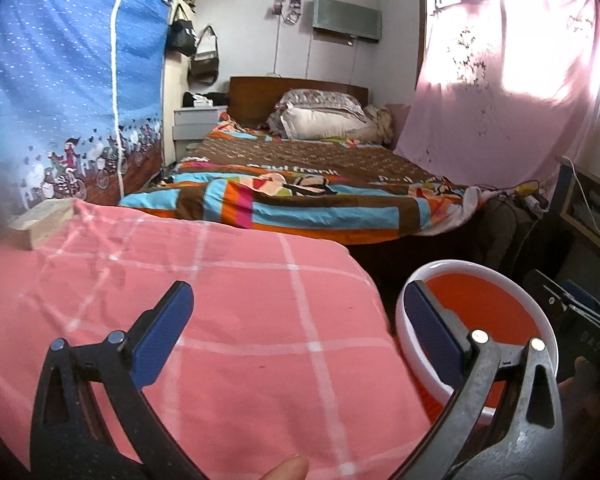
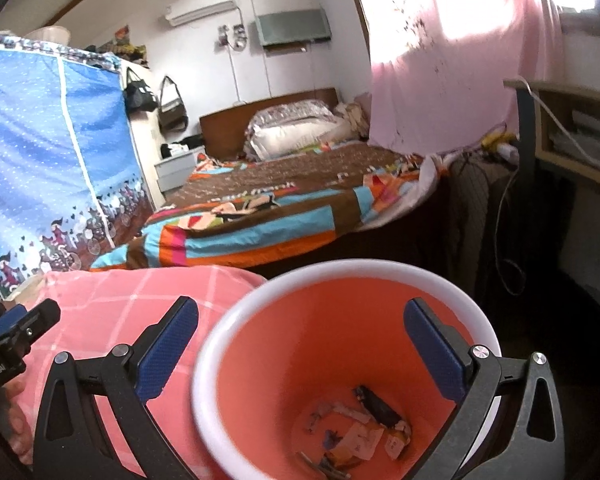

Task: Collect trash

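Observation:
An orange trash bin with a white rim (image 2: 260, 296) stands below my right gripper (image 2: 300, 344), which is open and empty above its mouth. Several scraps of trash (image 2: 364, 432) lie on the bin's bottom. In the left wrist view the same bin (image 1: 488, 304) is at the lower right, beside a pink checked cloth surface (image 1: 220, 320). My left gripper (image 1: 296, 332) is open and empty over the cloth's right part; its right finger overlaps the bin's rim. The left gripper also shows at the left edge of the right wrist view (image 2: 16, 332).
A bed with a colourful quilt (image 1: 300, 184) lies beyond the pink cloth. A blue fabric wardrobe (image 1: 60, 80) stands at the left. A pale box (image 1: 40, 220) sits on the cloth's far left. A desk with cables (image 2: 560, 128) is at the right, under a pink curtain (image 2: 452, 60).

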`<state>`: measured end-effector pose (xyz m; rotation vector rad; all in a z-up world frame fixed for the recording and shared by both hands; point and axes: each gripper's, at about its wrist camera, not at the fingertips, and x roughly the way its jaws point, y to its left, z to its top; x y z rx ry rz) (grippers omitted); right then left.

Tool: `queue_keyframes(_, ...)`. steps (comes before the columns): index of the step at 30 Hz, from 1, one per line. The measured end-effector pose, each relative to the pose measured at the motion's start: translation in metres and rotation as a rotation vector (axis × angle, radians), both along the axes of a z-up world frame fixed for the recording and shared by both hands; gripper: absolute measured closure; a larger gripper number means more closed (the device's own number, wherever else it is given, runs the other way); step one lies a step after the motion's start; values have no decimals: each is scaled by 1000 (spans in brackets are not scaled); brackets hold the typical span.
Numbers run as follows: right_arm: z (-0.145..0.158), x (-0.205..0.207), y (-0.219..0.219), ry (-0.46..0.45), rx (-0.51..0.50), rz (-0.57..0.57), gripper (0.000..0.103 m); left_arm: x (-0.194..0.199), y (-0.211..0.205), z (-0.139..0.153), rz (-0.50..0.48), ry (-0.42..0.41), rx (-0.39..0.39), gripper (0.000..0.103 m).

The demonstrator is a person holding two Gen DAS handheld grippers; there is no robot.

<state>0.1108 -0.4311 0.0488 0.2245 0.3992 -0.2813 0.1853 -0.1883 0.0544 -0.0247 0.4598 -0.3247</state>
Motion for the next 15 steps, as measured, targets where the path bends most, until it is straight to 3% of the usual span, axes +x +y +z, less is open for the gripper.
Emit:
queue_keyframes(5, 9, -7, 27, -21, -82, 1, 0, -11, 24, 6, 23, -30, -1, 0)
queue_keyframes(15, 18, -27, 55, -114, -119, -2, 0, -27, 63, 11, 72, -68, -3, 0)
